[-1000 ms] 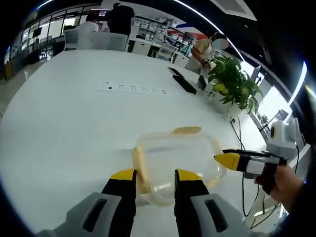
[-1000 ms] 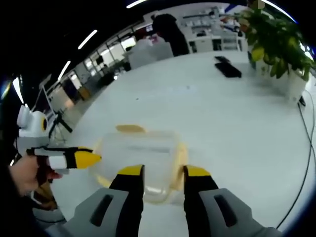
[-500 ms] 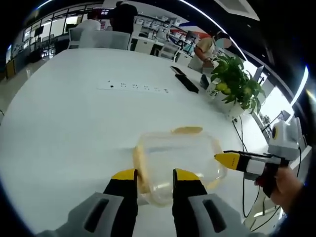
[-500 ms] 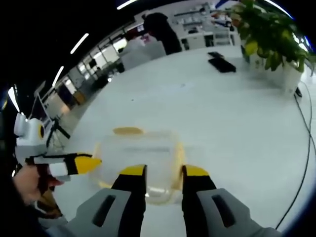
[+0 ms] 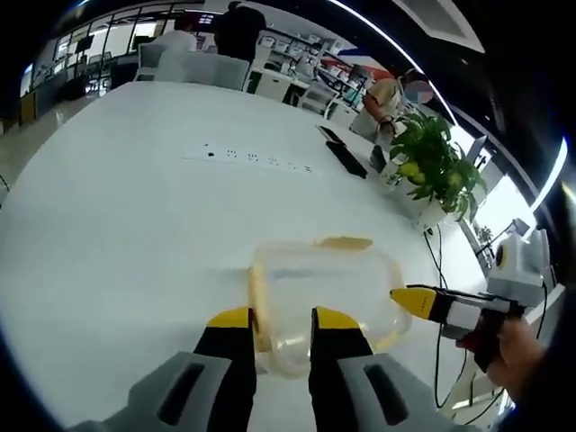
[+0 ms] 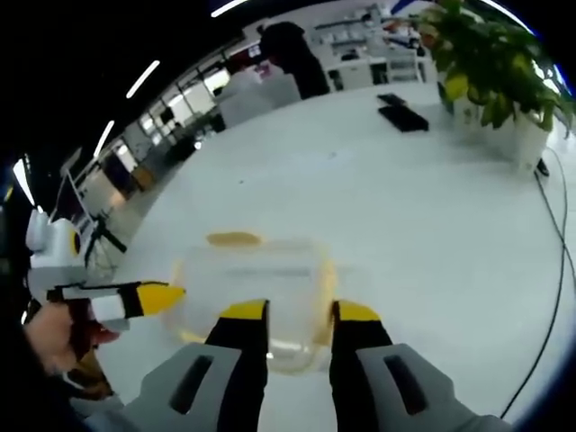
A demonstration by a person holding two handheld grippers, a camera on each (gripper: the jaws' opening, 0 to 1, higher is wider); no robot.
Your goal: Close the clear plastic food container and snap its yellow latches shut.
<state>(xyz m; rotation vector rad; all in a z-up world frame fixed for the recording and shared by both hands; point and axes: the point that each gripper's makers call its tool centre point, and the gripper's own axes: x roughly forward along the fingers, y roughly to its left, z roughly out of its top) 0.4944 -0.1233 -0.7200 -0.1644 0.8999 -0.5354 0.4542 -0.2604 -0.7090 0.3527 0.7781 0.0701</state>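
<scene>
A broad white worktop [image 5: 117, 234] is carrying a clear food container [image 5: 324, 292] with yellow latches [image 5: 341, 242], sitting near its edge. Left tongs [image 5: 268, 321] are hovering spread at one end, and right tongs [image 6: 290, 313] are hovering spread at the opposite end, neither pinching anything.

Both views look down close from opposite sides, facing each other across the shared container [image 5: 319, 283] [image 6: 252, 288].
</scene>
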